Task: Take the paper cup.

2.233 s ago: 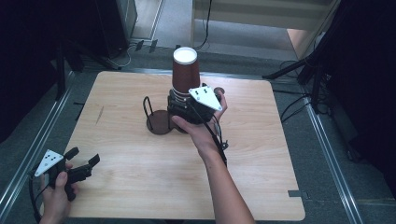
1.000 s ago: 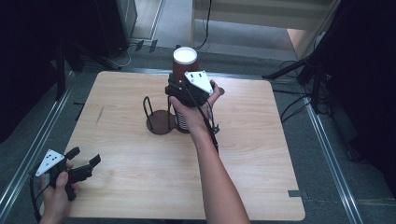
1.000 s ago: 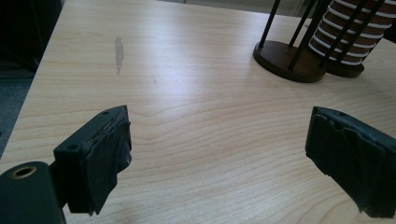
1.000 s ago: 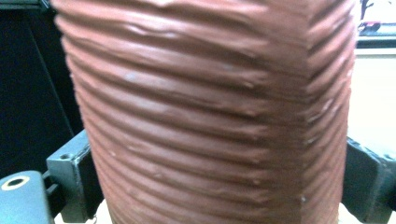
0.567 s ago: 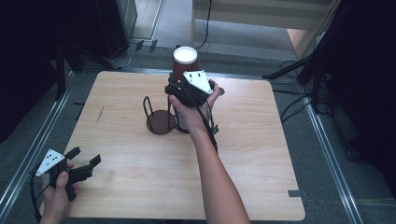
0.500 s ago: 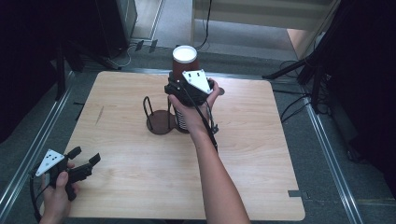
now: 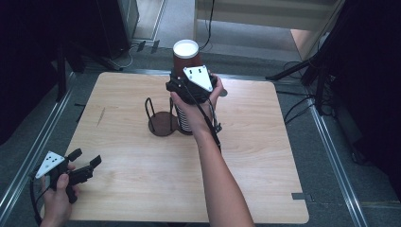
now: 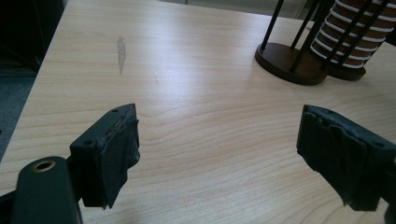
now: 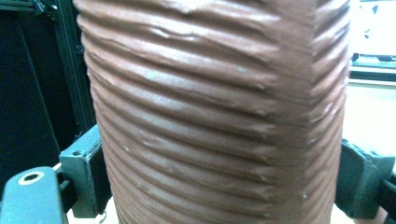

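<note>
A tall stack of brown paper cups (image 7: 185, 120) with white rims stands at the middle of the table. My right gripper (image 7: 182, 74) reaches the top brown cup (image 7: 185, 53) from the near side. In the right gripper view its ribbed wall (image 9: 215, 112) is creased between the two jaws of the right gripper (image 9: 219, 184). Those jaws have just been closing and press on the cup. My left gripper (image 7: 86, 157) rests low at the front left corner; its jaws have just narrowed but stand open with bare wood between them (image 8: 217, 140).
A black wire cup stand (image 7: 161, 124) with a round base sits just left of the stack, also in the left gripper view (image 8: 289, 63) beside the stack (image 8: 350, 42). The wooden table (image 7: 265, 156) ends in metal rails; cables lie on the floor at the right.
My right gripper has risen from the middle of the stack to the top cup and drawn its jaws in on it. The left hand has stayed put.
</note>
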